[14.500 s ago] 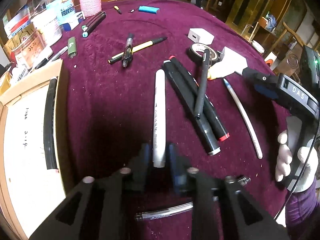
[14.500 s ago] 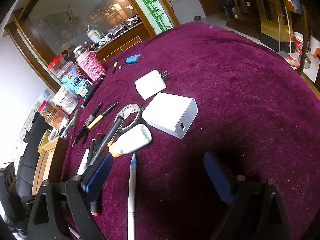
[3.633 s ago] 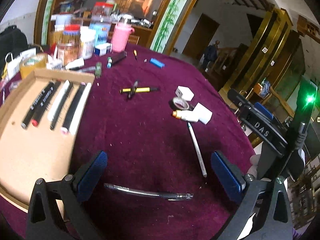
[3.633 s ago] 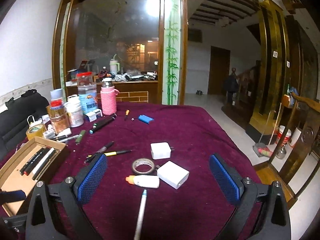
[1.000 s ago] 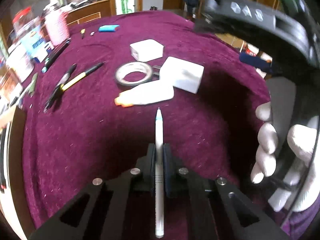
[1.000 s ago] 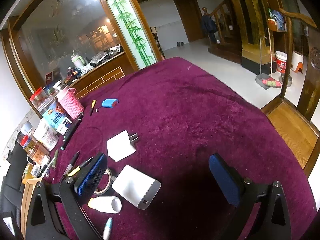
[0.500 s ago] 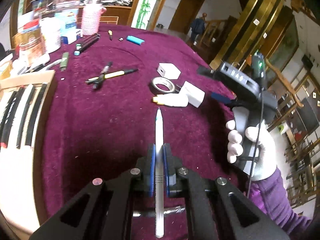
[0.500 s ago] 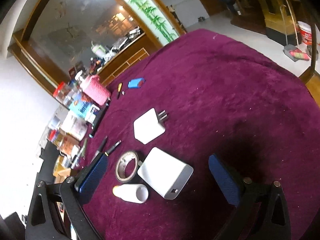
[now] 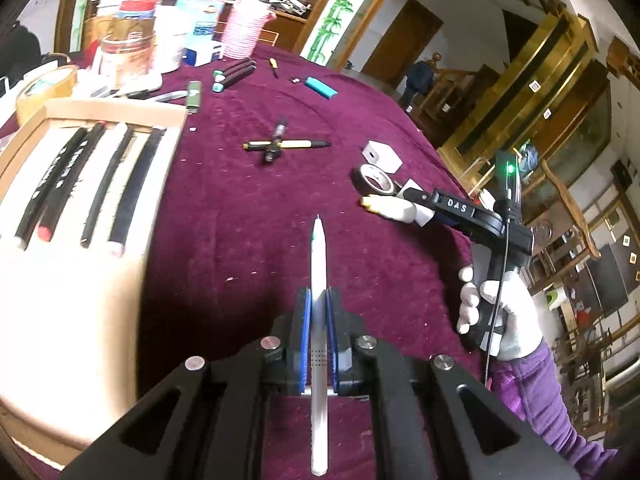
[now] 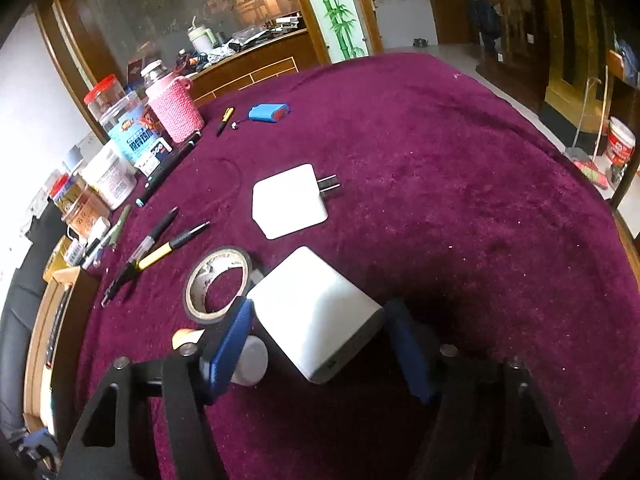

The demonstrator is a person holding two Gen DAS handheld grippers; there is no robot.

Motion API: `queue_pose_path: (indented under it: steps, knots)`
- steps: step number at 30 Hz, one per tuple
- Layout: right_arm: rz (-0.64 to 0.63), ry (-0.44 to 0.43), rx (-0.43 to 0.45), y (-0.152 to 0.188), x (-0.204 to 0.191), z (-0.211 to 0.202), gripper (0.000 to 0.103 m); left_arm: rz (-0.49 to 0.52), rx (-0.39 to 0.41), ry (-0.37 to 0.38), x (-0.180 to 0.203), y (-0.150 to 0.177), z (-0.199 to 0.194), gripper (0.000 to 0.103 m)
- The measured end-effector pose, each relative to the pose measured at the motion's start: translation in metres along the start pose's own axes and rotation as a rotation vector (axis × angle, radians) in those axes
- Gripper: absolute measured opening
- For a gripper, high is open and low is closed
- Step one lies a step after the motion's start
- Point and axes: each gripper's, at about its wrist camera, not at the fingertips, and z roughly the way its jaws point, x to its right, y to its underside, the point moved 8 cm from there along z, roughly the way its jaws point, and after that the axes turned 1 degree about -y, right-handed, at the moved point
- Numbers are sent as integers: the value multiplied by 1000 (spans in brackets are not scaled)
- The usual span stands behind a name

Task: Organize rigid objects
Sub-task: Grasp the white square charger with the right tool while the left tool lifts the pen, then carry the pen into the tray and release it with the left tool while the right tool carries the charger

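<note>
L tongs clamp white pen; R tongs open w/ white charger block btwn pads

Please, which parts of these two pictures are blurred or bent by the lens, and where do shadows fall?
Left wrist view: the cardboard tray is smeared by motion blur and overexposed near the camera, while the white pen in the left hand-held gripper is sharp. Right wrist view: fairly sharp, the fisheye curves the table edge, and a dark shadow lies right of the white charger block under the right hand-held gripper.
</note>
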Motion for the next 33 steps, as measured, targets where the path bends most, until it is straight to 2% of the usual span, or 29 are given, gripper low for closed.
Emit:
queue_pose_path:
  steps: [2, 5, 9, 17, 21, 26, 33]
  knots:
    - [-80, 77, -32, 6, -7, 2, 66, -10, 15, -1, -8, -1, -9, 7]
    - [-159, 173, -48, 7, -15, 7, 66, -22, 41, -5, -19, -5, -21, 7]
    - [-220, 211, -56, 2, -16, 12, 67, -52, 66, 1, -33, -3, -36, 7]
    - [-100, 45, -106, 10, -14, -17, 56, -119, 125, -15, -78, -4, -71, 7]
    - [-48, -37, -100, 15, -26, -38, 54, -142, 138, -60, -107, -6, -83, 7]
    - [-48, -152, -124, 19, -67, -50, 53, -217, 89, -118, -155, -8, -80, 7]
    - [-143, -258, -114, 25, -146, -64, 53, -286, 28, -189, -198, -14, -70, 7]
